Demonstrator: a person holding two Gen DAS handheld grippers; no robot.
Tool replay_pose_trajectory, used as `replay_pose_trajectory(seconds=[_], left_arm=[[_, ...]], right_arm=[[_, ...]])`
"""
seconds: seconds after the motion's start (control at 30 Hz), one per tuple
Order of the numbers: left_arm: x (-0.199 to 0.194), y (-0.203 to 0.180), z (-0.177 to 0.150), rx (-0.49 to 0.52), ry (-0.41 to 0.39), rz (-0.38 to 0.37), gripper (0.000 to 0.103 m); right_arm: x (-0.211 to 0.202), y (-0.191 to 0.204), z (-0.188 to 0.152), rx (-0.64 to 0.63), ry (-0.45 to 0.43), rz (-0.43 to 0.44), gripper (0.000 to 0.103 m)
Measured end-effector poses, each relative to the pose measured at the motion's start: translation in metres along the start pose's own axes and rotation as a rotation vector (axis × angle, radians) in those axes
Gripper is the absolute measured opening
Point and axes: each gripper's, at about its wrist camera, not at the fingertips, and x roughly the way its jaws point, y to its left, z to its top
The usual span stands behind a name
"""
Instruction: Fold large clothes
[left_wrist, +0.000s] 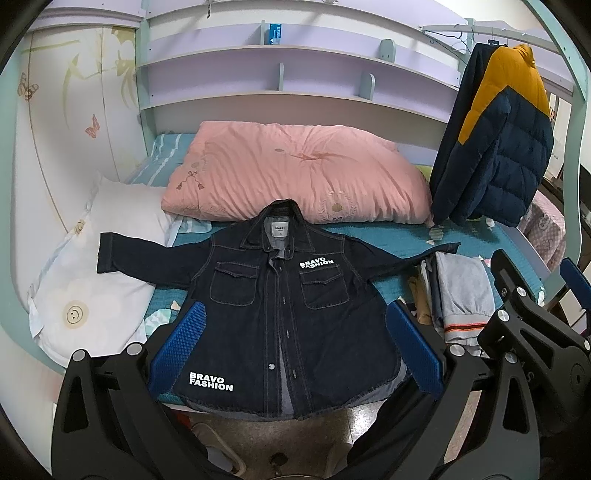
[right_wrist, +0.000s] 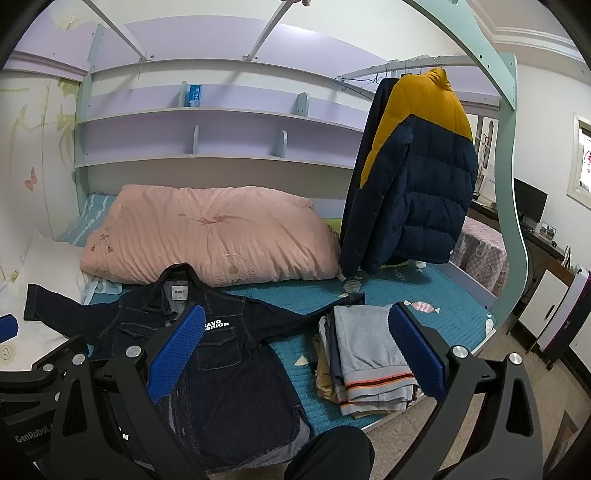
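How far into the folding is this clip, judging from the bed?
Done: a stack of folded clothes sits at the bed's right edge. In hand: nothing; the left tool and right tool are both open above the bed. Left: the denim jacket lies flat, front up, sleeves spread, with no fold made. The puffer coat hangs on a rail.

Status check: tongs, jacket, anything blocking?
Left tongs open, right tongs open, both empty. Denim jacket flat on bed, sleeves out, unfolded. Folded clothes stack under its one sleeve.
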Motion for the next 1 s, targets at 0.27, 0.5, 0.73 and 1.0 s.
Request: replay_pose_trajectory(seconds=[0.27, 0.5, 0.73, 1.0], left_arm=[[0.004, -0.001, 0.005, -0.003, 0.013, 0.0, 0.098], [0.007, -0.002, 0.004, -0.004, 0.021, -0.003, 0.098], [0.011, -0.002, 0.004, -0.006, 0.027, -0.007, 0.098], [0.011, -0.002, 0.003, -0.008, 0.028, -0.007, 0.098]], right_arm=[[0.005, 0.001, -0.002, 0.002, 0.017, 0.007, 0.096], [0.005, 0.002, -0.003, 0.002, 0.025, 0.005, 0.096], [0.008, 0.001, -0.001, -0.001, 0.03, 0.004, 0.096], [0.007, 0.002, -0.001, -0.001, 0.036, 0.002, 0.096]])
